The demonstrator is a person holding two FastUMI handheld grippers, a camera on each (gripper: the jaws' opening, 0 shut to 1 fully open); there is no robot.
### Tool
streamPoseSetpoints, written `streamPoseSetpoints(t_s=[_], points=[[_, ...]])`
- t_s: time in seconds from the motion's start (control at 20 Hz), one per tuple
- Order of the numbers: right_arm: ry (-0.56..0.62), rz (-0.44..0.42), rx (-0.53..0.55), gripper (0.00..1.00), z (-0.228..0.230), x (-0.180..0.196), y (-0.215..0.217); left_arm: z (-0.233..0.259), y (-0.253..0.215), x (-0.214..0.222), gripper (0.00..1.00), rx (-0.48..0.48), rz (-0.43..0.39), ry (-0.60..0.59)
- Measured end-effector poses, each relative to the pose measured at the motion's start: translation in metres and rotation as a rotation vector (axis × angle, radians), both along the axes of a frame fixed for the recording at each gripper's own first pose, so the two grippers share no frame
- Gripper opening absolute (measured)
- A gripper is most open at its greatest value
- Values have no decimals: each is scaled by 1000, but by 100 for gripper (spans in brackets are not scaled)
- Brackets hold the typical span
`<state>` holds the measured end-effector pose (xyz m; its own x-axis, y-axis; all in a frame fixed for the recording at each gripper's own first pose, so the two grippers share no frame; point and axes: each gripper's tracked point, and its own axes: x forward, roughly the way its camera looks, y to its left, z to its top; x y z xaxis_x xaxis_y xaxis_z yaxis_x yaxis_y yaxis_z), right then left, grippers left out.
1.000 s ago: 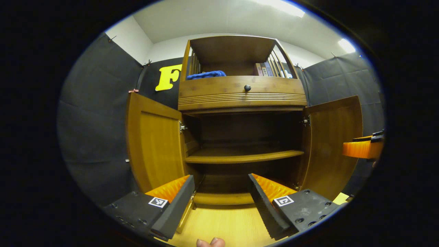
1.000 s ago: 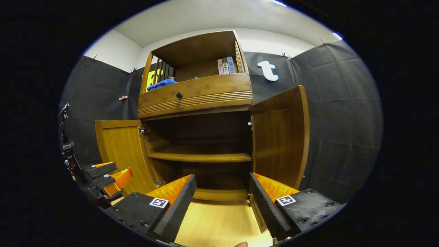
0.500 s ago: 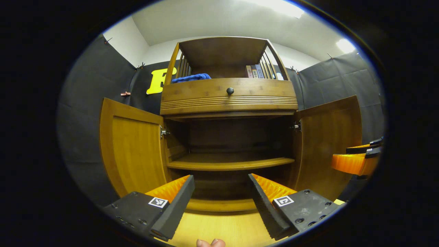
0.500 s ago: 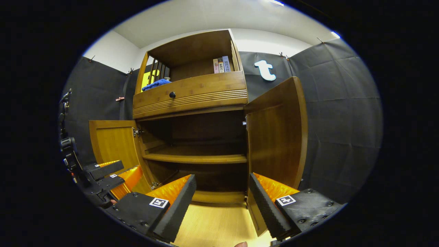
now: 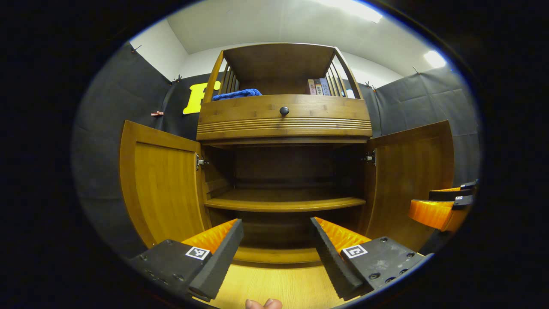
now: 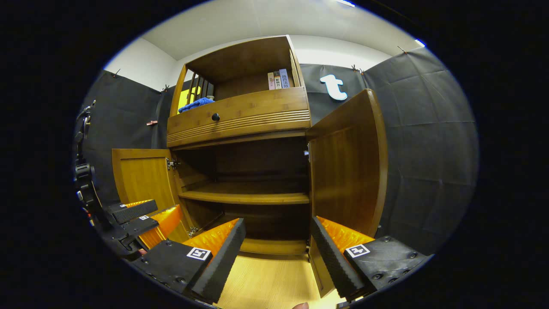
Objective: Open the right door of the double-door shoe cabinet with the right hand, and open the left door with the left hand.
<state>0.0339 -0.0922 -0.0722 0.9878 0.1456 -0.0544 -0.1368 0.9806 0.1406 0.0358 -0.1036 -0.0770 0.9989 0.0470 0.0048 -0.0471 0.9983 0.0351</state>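
Since a second ago the left door has swung wider, from nearly edge-on beside the cabinet opening to well out on its left, its inner panel now broad in the left gripper view. The right door also stands open, hinged at the cabinet's right edge and leaning toward the camera in the right gripper view. By how they lie, both halves of the task look done.

The doors appear to be stiff wooden panels on small metal hinges, so I judge they swing lightly and hold their place; they are hard and smooth, so the free vertical edge farthest from the hinge is the best place to push or hook. No handle shows on the inner faces.

The left gripper hangs in front of the cabinet's lower opening, fingers spread wide with nothing between them. The right gripper sits just as wide and empty, its right finger just beside the bottom of the right door.

Inside the cabinet a bare shelf crosses the middle. Above the opening is a drawer with a dark knob; on top lie a blue cloth and a few books. Nothing stands in the doors' swing except the grippers themselves.
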Motion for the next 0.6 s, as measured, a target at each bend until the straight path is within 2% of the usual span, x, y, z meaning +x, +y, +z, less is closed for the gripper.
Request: streamPoseSetpoints(t_s=[0.5, 0.6], points=[[-11, 10, -5, 98, 4, -4, 4, -7, 7, -3, 97, -7, 16, 11], [-8, 10, -3, 98, 3, -5, 4, -7, 8, -3, 99, -5, 17, 10]])
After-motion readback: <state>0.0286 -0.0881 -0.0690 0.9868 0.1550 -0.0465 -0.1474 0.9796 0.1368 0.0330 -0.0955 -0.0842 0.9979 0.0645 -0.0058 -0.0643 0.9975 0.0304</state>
